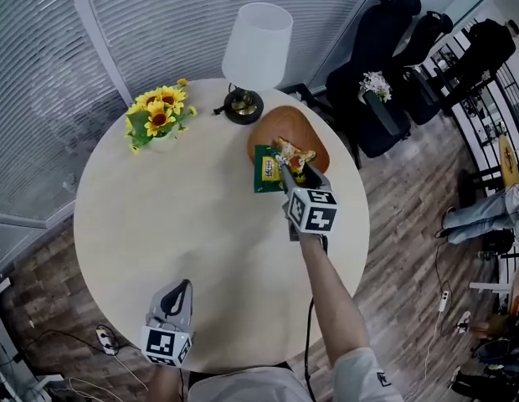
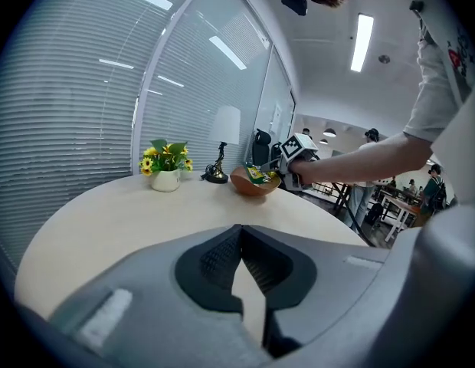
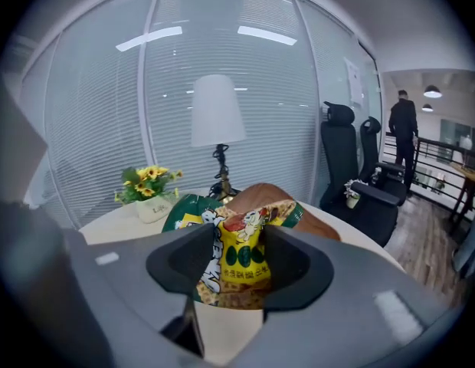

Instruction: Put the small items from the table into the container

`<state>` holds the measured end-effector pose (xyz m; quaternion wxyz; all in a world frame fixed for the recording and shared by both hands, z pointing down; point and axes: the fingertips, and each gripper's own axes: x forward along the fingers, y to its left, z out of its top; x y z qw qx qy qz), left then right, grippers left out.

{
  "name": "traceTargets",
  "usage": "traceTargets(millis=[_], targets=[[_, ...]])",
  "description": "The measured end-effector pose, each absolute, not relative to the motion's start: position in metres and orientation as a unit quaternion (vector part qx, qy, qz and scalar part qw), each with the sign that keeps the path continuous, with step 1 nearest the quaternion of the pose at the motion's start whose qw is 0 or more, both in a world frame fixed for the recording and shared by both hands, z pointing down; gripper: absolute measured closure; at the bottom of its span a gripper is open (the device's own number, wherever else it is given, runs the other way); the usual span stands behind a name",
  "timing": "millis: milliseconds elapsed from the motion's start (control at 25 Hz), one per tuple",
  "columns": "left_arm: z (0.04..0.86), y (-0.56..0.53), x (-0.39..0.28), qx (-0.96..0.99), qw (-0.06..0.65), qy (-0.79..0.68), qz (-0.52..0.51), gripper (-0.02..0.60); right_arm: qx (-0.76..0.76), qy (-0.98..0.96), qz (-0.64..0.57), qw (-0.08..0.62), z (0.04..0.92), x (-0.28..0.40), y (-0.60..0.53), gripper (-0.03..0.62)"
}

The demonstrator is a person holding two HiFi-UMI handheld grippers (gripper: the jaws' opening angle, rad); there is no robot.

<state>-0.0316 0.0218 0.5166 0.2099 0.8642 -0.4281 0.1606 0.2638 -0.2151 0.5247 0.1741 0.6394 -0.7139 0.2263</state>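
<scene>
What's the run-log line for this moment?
phase: placing | right gripper: shut on yellow snack packet, over wooden bowl | green packet: at bowl's rim | left gripper: shut, empty, over table edge

Table (image 1: 159, 224): one, round.
Lamp (image 1: 256, 48): one, white shade.
Bowl (image 1: 286, 124): one, wooden.
Flowerpot (image 1: 159, 126): one, with sunflowers.
Packets: two, a green packet (image 1: 264, 171) and a yellow packet (image 1: 295, 152).
Grippers: two, a left gripper (image 1: 185, 286) and a right gripper (image 1: 285, 166).
Marker cubes: two, a left cube (image 1: 166, 346) and a right cube (image 1: 312, 209).
Black chairs: at least two can be told apart, a near chair (image 3: 341, 159) and a far chair (image 3: 371, 150).
Small white-flowered plant (image 1: 375, 85): one.
Bystander (image 3: 402, 123): one standing. There are more far off in the left gripper view, too small to count.
</scene>
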Motion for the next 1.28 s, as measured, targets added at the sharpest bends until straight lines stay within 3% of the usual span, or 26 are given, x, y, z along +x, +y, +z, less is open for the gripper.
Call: traceTargets(millis=[520, 600, 680, 800, 1000, 1120, 1280], targets=[[0.522, 0.02, -0.034, 0.847, 0.217, -0.456, 0.165, 0.588, 0.646, -0.679, 0.231, 0.261, 0.57, 0.295, -0.251, 0.375], [0.521, 0.021, -0.034, 0.848, 0.218, -0.454, 0.164, 0.588, 0.645, -0.679, 0.229, 0.265, 0.571, 0.294, -0.249, 0.399], [0.52, 0.022, -0.035, 0.85, 0.217, -0.451, 0.164, 0.588, 0.646, -0.681, 0.227, 0.259, 0.568, 0.293, -0.246, 0.372], [0.519, 0.024, -0.038, 0.852, 0.216, -0.448, 0.162, 0.588, 0.649, -0.692, 0.219, 0.228, 0.552, 0.288, -0.235, 0.38], [0.506, 0.028, -0.034, 0.862, 0.207, -0.437, 0.152, 0.588, 0.628, -0.746, 0.177, 0.132, 0.484, 0.26, -0.177, 0.591], [0.498, 0.028, -0.03, 0.872, 0.199, -0.424, 0.143, 0.588, 0.593, -0.782, 0.174, 0.08, 0.452, 0.225, -0.122, 0.592], [0.489, 0.033, -0.036, 0.882, 0.192, -0.409, 0.135, 0.586, 0.543, -0.797, 0.264, 0.027, 0.456, 0.158, -0.04, 0.592]])
